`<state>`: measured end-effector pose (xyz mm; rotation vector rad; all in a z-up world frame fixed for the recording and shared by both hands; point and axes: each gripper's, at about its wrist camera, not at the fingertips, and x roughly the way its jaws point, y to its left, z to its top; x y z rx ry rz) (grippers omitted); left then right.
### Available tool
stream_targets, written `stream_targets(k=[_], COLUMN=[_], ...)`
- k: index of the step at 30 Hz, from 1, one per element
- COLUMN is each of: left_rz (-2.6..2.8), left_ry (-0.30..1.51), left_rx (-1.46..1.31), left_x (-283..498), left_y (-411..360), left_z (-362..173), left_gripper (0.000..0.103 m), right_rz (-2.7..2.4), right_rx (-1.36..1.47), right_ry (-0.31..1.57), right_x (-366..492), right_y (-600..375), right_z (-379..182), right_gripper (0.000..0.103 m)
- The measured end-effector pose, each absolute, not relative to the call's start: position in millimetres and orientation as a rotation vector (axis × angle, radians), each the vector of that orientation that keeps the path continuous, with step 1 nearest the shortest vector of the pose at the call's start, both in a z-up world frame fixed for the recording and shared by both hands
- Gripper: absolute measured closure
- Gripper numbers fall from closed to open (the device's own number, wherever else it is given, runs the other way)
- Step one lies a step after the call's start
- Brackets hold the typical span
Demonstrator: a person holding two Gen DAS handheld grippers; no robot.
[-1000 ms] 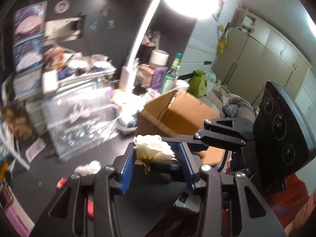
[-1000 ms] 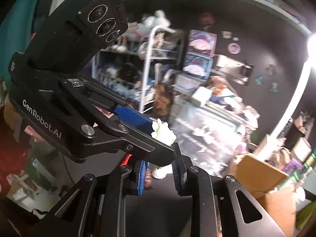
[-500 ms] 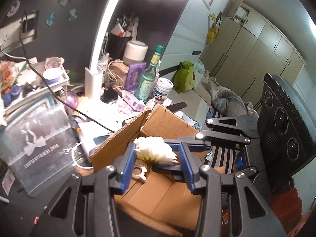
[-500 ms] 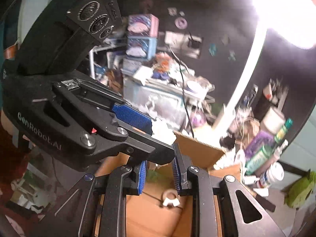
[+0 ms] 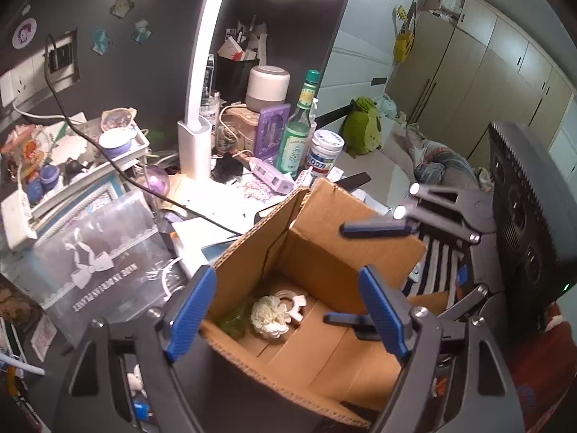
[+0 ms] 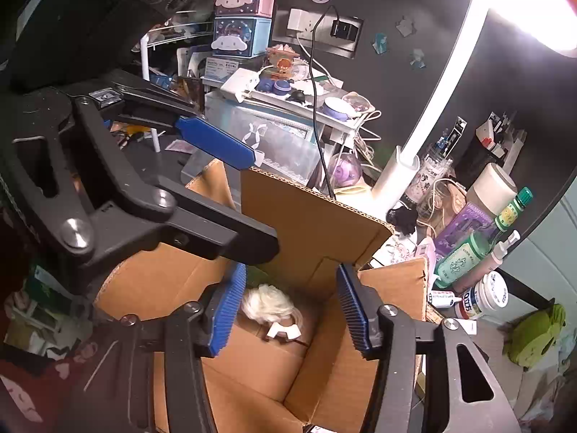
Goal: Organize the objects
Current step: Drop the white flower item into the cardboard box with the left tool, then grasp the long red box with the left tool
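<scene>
The left claw is hanging over the open cardboard box, its 2 blue ribbed pads opening with nothing between them. The right claw is doing the same from the other side, its jaws also opening and empty; in the left wrist view its blue pads are showing at 2 o'clock above the box.

The white flower is lying on the box floor, directly below both claws. Its head is a soft, ruffled, rounded bloom. In the left view, green leaves are spreading from it toward 9 o'clock, so its long axis seems to be running roughly 9-to-3; the stem itself is hidden, so I cannot tell for certain. In the right view the bloom is blurred. Just beside it, at 3 o'clock in the left view, a small white ring-shaped piece is resting, smooth and hard-looking.

The box is brown corrugated card, with flaps standing up and the fluted edge visible.

Beyond it, at 12 o'clock, the cluttered tabletop is carrying a white lamp column, a green glass bottle, a white jar and a purple box.
</scene>
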<state>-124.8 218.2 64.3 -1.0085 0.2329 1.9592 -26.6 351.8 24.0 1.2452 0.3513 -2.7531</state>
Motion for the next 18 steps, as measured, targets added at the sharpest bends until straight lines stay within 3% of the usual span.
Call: stream_targets(k=[2, 5, 18], left_rz=[1.973, 2.015, 2.236], left_ry=[0.248, 0.259, 0.137], left_rx=[-0.995, -0.966, -0.962], left_x=[-122, -118, -114], left_y=[213, 199, 63], left_z=[66, 72, 59], left_gripper=[0.024, 0.024, 0.022], right_rz=[-2.751, -2.736, -2.63], right_rx=[1.232, 1.203, 1.119], right_ry=[0.353, 0.373, 0.536], right_x=[-27, -27, -40], right_y=[350, 341, 239], right_z=[27, 32, 49], right_gripper=[0.028, 0.013, 0.013])
